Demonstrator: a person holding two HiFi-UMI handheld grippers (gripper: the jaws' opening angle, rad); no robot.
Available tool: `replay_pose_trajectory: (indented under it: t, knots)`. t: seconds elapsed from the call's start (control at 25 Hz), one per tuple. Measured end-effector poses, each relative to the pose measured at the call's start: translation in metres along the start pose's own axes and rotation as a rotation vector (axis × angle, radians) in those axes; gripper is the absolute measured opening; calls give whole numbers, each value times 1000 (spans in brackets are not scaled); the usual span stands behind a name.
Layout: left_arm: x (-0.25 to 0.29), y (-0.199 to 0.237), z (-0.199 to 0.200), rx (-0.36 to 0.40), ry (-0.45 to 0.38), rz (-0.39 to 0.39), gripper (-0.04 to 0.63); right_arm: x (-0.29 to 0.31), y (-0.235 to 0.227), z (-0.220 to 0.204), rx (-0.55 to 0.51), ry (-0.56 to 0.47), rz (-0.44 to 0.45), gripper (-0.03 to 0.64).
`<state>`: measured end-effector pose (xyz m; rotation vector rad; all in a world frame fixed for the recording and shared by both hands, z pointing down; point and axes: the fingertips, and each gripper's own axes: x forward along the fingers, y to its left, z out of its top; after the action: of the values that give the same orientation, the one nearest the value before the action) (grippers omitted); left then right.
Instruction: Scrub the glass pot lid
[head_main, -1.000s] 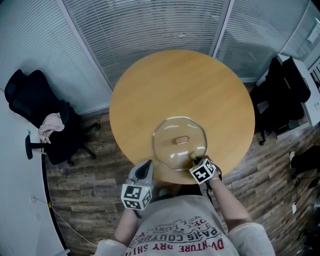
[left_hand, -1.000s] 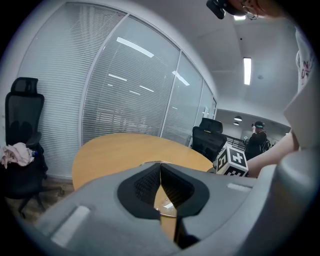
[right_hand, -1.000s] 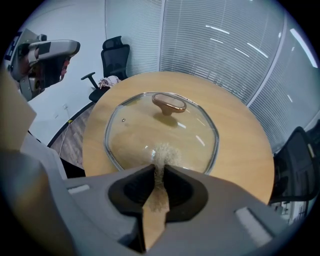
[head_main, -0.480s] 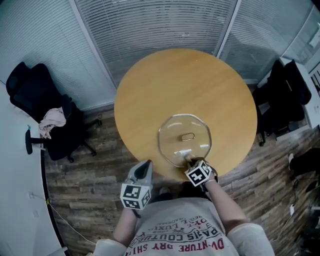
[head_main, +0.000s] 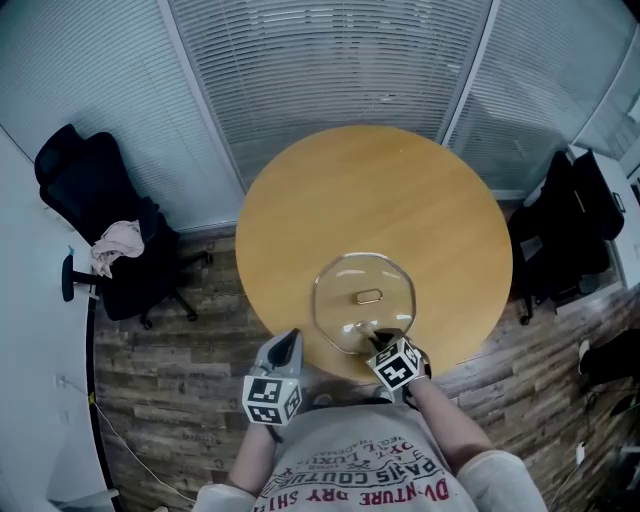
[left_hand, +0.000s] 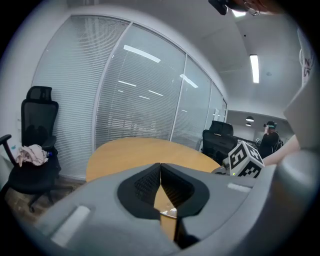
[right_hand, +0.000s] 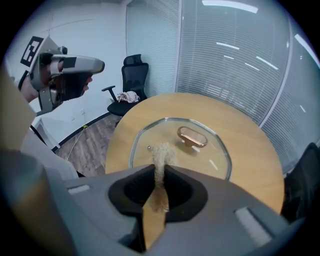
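Observation:
A glass pot lid with a bronze handle lies flat on the near part of a round wooden table. My right gripper is at the lid's near rim, shut on a tan fibrous scrub pad that sticks out over the glass of the lid. My left gripper hangs off the table's near edge, to the left of the lid. It is shut with nothing between its jaws, which the left gripper view shows pressed together.
A black office chair with a pink cloth on it stands left of the table. More black chairs stand to the right. Window blinds run behind the table, over wood-plank floor. A person stands far off.
My right gripper with the pad has slid a little to the left along the lid's near rim. The left gripper has stayed where it was.

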<state>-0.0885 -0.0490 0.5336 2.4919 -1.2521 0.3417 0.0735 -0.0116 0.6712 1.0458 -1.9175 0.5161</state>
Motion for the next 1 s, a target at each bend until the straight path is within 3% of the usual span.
replay_pose_trajectory:
  t: [0.2, 0.44, 0.72, 1.0]
  knots:
    - [13, -28, 12, 6, -25, 11, 8, -38, -40, 12, 21, -118, -35, 54]
    - [20, -56, 35, 30, -59, 19, 8, -88, -66, 44, 36, -407, 14, 54]
    - [14, -73, 81, 72, -144, 13, 8, -154, -82, 94, 20, -699, -23, 54]
    - [14, -88, 101, 108, -190, -4, 8, -189, -80, 113, -8, -793, -34, 52]
